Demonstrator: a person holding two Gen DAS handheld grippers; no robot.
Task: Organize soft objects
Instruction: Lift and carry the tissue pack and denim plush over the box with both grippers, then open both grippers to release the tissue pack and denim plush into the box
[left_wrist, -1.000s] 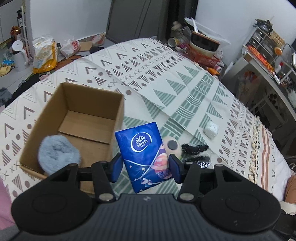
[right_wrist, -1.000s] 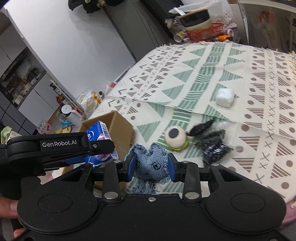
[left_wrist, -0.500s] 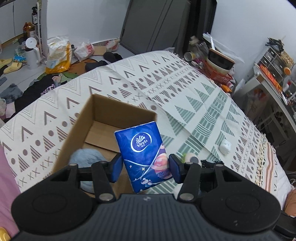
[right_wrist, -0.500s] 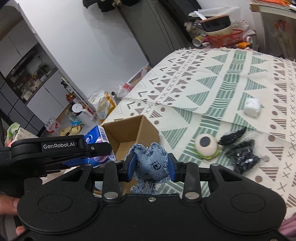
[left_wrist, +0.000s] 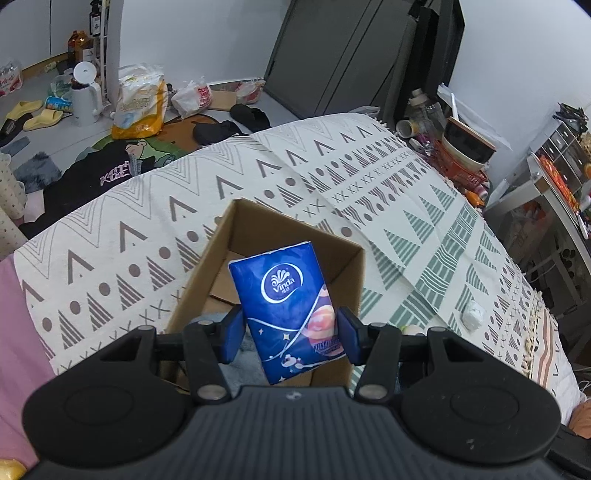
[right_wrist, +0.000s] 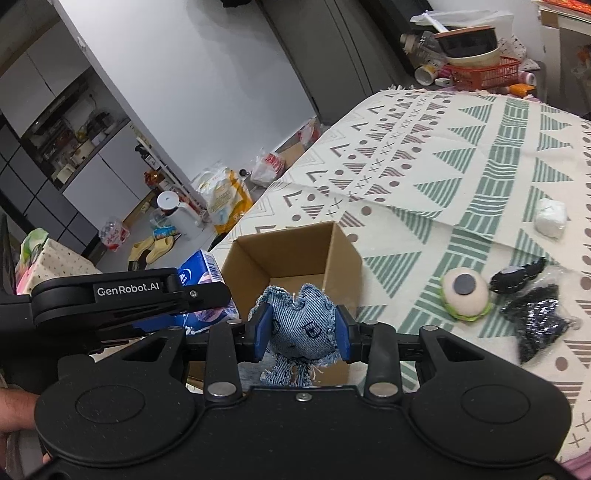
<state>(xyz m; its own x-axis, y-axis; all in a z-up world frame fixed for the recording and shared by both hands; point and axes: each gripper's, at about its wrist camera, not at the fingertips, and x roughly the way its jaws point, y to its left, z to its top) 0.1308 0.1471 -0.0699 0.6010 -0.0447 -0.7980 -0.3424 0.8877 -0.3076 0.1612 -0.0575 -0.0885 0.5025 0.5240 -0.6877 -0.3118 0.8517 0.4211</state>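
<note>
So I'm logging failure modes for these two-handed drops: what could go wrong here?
1. Both claws crowd the small cardboard box: the left claw with the tissue pack and the right claw with the denim toy could collide.
2. The pack is pinched only at its lower end, tilted, so it may twist or land on the rim.

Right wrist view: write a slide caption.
Right tongs grip a denim toy before the cardboard box; left tongs hold a tissue pack.

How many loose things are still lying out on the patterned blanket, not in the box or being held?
3: a white wad farthest right, a round eye-like toy, and a black sparkly bundle beside it. The hand-held grippers may hide others.
</note>
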